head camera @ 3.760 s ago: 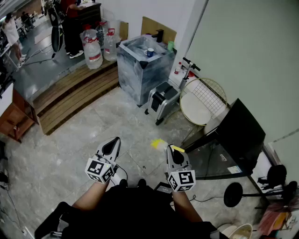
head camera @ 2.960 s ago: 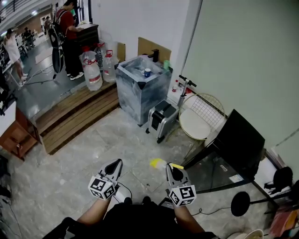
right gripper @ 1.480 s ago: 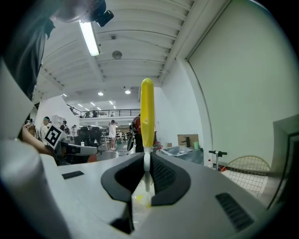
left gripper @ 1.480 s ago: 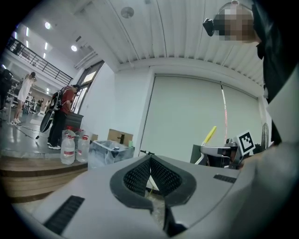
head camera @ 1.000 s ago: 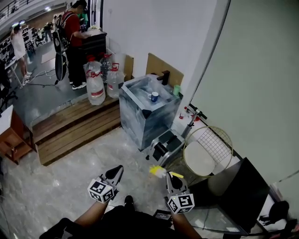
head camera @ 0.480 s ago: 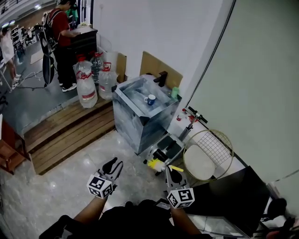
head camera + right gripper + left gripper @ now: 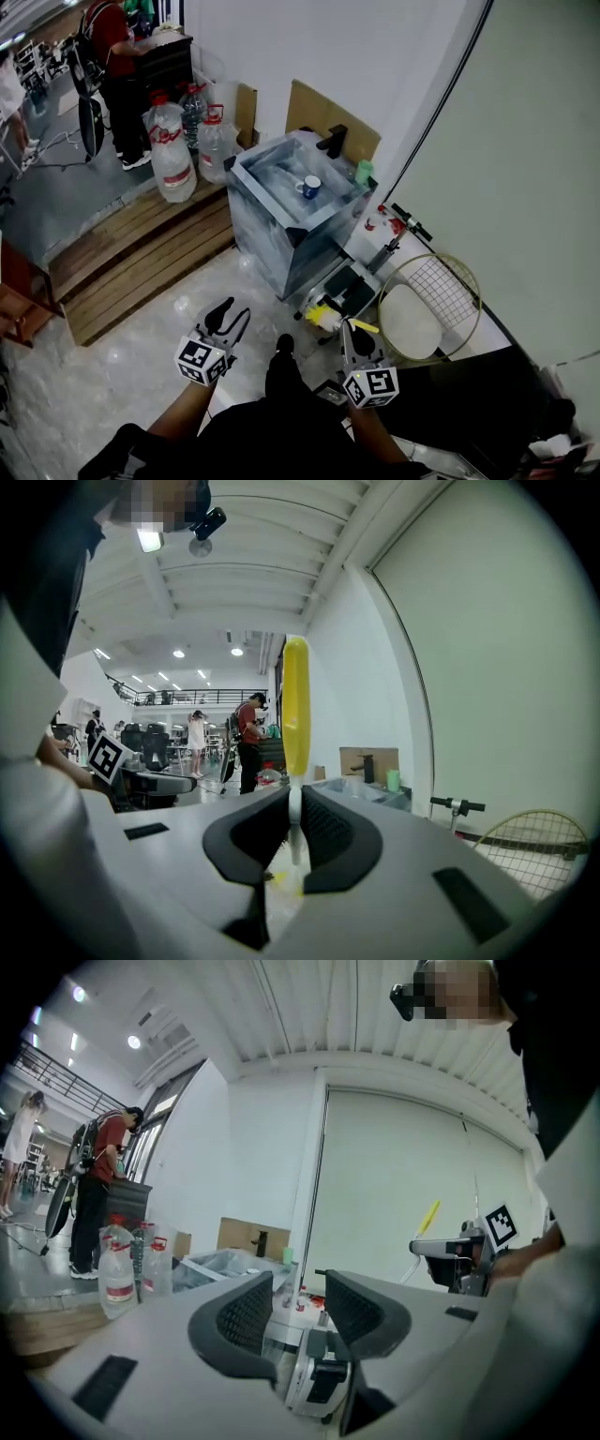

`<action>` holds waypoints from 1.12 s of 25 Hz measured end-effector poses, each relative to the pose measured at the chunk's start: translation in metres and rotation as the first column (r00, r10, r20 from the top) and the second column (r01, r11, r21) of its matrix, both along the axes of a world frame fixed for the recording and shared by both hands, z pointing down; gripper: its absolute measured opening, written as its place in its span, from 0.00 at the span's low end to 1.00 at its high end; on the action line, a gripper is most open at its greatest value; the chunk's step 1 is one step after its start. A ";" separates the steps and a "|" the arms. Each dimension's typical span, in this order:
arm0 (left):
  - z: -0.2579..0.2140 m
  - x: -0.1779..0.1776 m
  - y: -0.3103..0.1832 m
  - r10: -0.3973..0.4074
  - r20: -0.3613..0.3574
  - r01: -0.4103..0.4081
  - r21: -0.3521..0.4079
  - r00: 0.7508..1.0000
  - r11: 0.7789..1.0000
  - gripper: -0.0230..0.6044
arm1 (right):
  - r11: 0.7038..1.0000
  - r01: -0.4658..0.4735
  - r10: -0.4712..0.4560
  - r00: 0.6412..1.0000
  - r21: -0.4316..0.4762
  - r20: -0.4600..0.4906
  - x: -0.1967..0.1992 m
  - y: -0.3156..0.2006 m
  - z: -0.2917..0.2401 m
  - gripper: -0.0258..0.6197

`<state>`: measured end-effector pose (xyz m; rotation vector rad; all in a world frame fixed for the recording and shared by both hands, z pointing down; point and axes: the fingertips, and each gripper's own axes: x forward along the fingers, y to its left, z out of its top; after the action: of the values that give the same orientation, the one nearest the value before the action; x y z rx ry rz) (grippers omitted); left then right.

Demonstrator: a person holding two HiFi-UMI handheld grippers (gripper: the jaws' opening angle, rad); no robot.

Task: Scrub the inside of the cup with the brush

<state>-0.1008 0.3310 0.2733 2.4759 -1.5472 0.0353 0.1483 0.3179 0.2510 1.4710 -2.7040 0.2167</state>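
A blue and white cup (image 7: pixel 311 187) stands in the grey sink unit (image 7: pixel 281 234) by the wall, well ahead of both grippers. My right gripper (image 7: pixel 349 328) is shut on the thin stem of a yellow brush (image 7: pixel 323 319). In the right gripper view the brush's yellow handle (image 7: pixel 296 705) rises straight up from between the pads. My left gripper (image 7: pixel 228 317) hangs over the floor left of the person's foot. Its jaws have just been opening, and in the left gripper view that gripper (image 7: pixel 300 1307) stands open with nothing between its fingers.
Large water bottles (image 7: pixel 167 150) stand on a wooden platform (image 7: pixel 131 253) left of the sink. A person in red (image 7: pixel 105 47) stands at a dark cabinet at the far left. A grey and black machine (image 7: pixel 342 291), a scooter (image 7: pixel 403 225) and a round racket (image 7: pixel 427 305) crowd the sink's right side.
The sink unit and cup have drawn nearer as the person walks towards them. The left jaws have gone from shut to open. The right gripper still carries the brush.
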 end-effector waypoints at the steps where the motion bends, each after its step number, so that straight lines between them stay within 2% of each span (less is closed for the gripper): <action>1: 0.002 -0.002 -0.009 0.001 0.004 -0.001 -0.001 1.000 1.000 0.32 | 1.000 0.004 -0.004 1.000 0.001 0.003 -0.003 -0.012 0.002 0.10; 8: 0.017 -0.017 -0.095 -0.008 0.016 0.008 -0.017 1.000 1.000 0.35 | 0.999 0.039 -0.040 0.999 0.017 0.023 -0.027 -0.103 0.016 0.10; 20: 0.012 -0.016 -0.248 0.007 0.057 -0.006 -0.011 0.998 1.000 0.37 | 0.996 0.086 -0.087 0.996 0.037 0.023 -0.036 -0.267 0.014 0.10; 24: 0.013 -0.019 -0.285 0.012 0.055 -0.012 -0.001 0.998 1.000 0.37 | 0.991 0.124 -0.125 0.992 0.051 0.007 -0.049 -0.304 0.012 0.10; 28: 0.007 -0.024 -0.310 0.054 0.093 -0.056 0.021 0.994 0.998 0.37 | 0.991 0.118 -0.119 0.993 0.061 0.011 -0.055 -0.325 0.010 0.10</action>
<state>-0.1249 0.0207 0.2806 2.5690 -1.5226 0.1441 0.0933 -0.0071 0.2608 1.3221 -2.8218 0.1422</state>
